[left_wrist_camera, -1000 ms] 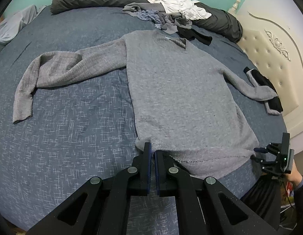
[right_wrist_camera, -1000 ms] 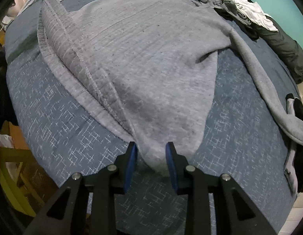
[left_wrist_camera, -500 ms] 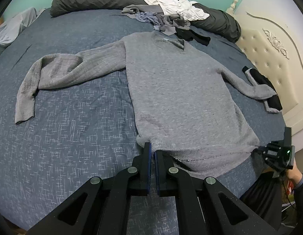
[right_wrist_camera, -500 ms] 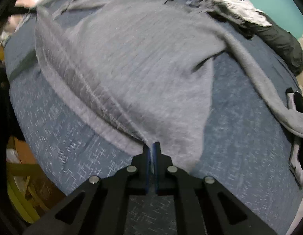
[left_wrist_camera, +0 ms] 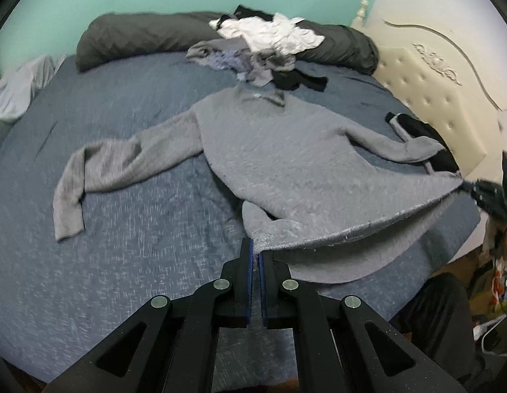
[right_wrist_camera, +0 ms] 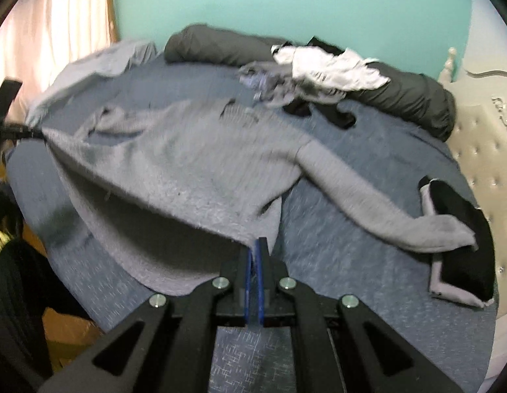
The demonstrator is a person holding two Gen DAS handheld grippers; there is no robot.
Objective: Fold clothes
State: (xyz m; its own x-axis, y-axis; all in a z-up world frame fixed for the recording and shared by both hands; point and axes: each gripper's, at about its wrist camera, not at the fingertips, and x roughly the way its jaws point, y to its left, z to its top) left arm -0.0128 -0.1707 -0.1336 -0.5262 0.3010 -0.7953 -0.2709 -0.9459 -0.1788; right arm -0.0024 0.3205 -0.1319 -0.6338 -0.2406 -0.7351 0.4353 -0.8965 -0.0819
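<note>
A grey knit sweater (left_wrist_camera: 286,150) lies spread on the blue bedspread (left_wrist_camera: 106,262), sleeves out to both sides. My left gripper (left_wrist_camera: 256,249) is shut on the sweater's near hem corner, and the hem is lifted off the bed. In the right wrist view the same sweater (right_wrist_camera: 194,170) hangs from my right gripper (right_wrist_camera: 255,245), which is shut on the other hem corner. The raised hem sags between the two grippers. The right gripper (left_wrist_camera: 473,186) also shows at the far right of the left wrist view, and the left gripper (right_wrist_camera: 24,131) at the left edge of the right one.
A heap of loose clothes (left_wrist_camera: 269,49) lies against a long dark bolster (left_wrist_camera: 148,36) at the back. A black and grey folded garment (right_wrist_camera: 456,242) sits near the cream tufted headboard (left_wrist_camera: 427,88). A pale grey cloth (left_wrist_camera: 17,88) lies at the bed's far left.
The right gripper closed on the hem corner. Both grippers then rose, lifting the sweater's hem off the bed, and both views tilted up toward the teal wall.
</note>
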